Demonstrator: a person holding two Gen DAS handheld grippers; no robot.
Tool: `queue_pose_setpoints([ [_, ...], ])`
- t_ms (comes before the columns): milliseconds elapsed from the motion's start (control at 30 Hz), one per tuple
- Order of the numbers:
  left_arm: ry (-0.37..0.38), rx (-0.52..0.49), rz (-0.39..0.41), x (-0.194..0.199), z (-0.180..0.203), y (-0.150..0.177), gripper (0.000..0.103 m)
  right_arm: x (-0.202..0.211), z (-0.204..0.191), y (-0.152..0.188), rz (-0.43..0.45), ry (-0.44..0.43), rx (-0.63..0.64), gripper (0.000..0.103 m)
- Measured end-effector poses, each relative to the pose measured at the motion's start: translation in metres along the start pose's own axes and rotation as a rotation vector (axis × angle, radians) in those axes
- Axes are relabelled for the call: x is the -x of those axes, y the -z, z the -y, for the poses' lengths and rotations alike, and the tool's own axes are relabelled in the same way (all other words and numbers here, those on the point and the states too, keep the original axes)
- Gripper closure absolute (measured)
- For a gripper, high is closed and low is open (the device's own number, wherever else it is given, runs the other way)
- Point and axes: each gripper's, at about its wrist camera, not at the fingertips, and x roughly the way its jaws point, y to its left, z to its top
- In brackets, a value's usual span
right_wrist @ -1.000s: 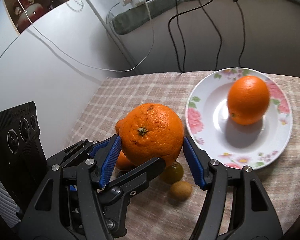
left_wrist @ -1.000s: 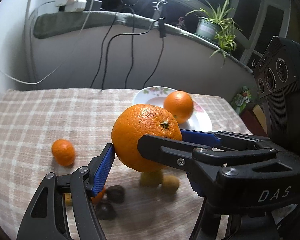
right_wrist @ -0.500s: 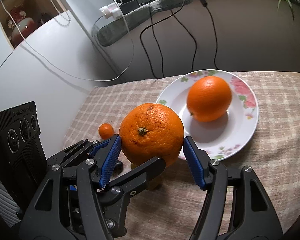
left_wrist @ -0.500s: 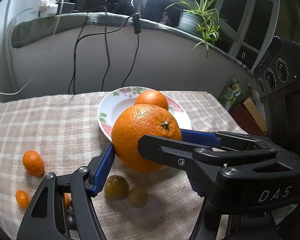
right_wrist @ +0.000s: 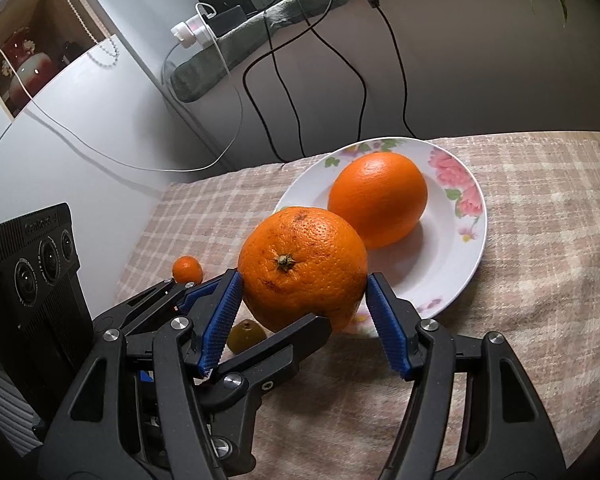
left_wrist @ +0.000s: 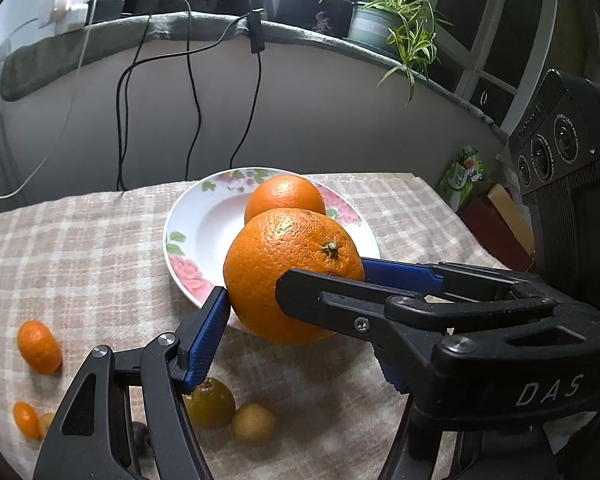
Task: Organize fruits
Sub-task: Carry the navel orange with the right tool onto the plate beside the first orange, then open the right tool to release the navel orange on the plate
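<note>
Rough orange [left_wrist: 294, 276] hangs clamped at the floral plate's [left_wrist: 196, 224] rim, beside a smooth orange [left_wrist: 284, 196].

A pebbly-skinned orange [right_wrist: 302, 267] sits between ribbed blue pads [right_wrist: 220, 322]; glossy floral plate [right_wrist: 466, 256], soft woven checked cloth [right_wrist: 540, 280].

Left wrist view: taken close behind the gripper [left_wrist: 296, 292], facing the wall over the plate [left_wrist: 204, 216]. Right wrist view: likewise close, angled leftward. Shared: plate [right_wrist: 452, 256], held orange [right_wrist: 302, 266], cloth-covered table [right_wrist: 540, 208].
</note>
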Motion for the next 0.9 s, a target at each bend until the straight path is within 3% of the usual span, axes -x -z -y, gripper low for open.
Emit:
queue_pose_setpoints([
  [400, -0.057, -0.061, -0.008, -0.009, 0.005, 0.0, 0.036, 0.002, 0.004, -0.004, 0.017, 0.009, 0.004, 0.036],
  [900, -0.116, -0.025, 0.01, -0.017, -0.016, -0.008, 0.034, 0.024, 0.004, -0.009, 0.084, 0.056, 0.036, 0.036],
])
